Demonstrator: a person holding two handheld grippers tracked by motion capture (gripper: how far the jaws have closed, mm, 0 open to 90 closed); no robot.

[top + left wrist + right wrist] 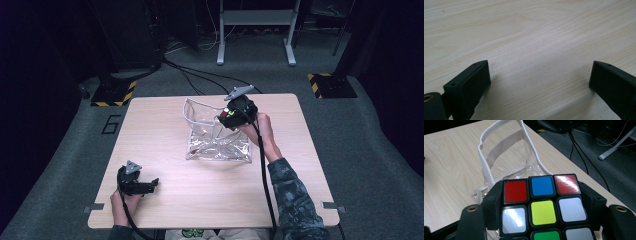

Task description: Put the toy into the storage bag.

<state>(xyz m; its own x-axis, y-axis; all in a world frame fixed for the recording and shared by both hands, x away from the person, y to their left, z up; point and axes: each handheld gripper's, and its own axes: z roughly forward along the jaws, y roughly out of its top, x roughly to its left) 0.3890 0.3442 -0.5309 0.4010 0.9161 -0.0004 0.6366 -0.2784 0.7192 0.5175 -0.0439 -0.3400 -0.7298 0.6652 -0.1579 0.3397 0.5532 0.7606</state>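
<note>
The right gripper clamps a multicoloured puzzle cube above the clear plastic white-trimmed bag mid-table; the left gripper rests open on the pale wooden table

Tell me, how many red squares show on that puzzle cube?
2. On the cube in the right gripper view, one red square sits top left, another top right. Other faces are hidden.

Both grippers are black: the left gripper and right gripper each carry a grey three-cornered plate and trail a black cable. The right sleeve is dark camouflage.
</note>
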